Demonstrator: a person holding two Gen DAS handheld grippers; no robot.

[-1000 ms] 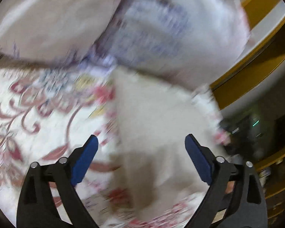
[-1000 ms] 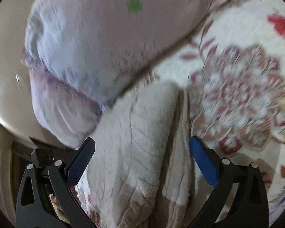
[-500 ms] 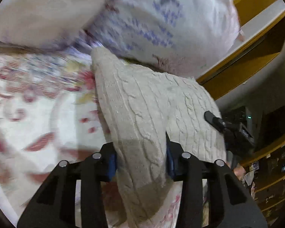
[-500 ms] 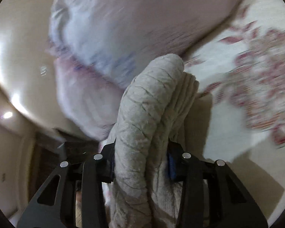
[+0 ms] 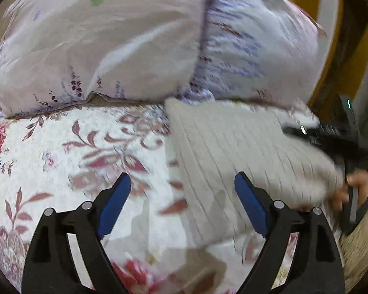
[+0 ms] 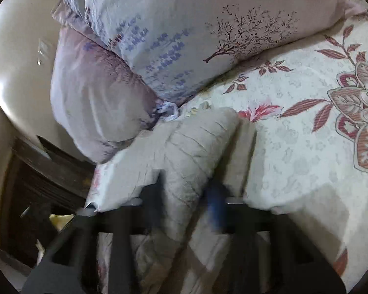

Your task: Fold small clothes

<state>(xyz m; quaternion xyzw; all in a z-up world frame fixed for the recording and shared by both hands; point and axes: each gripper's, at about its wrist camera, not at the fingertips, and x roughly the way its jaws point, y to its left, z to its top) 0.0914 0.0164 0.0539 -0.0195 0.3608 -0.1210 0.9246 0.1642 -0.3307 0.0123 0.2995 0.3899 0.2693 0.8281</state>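
Two grippers: our left gripper gapes wide over the sweater; our right gripper pinches its fold, which may spring apart if let go.

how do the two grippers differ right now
The left gripper stands wide open and grips nothing; the right gripper is closed on the beige knit sweater. The left's outline is fairly sharp in its view, while the right's is smeared with blur. Both have black frames and blue pads.
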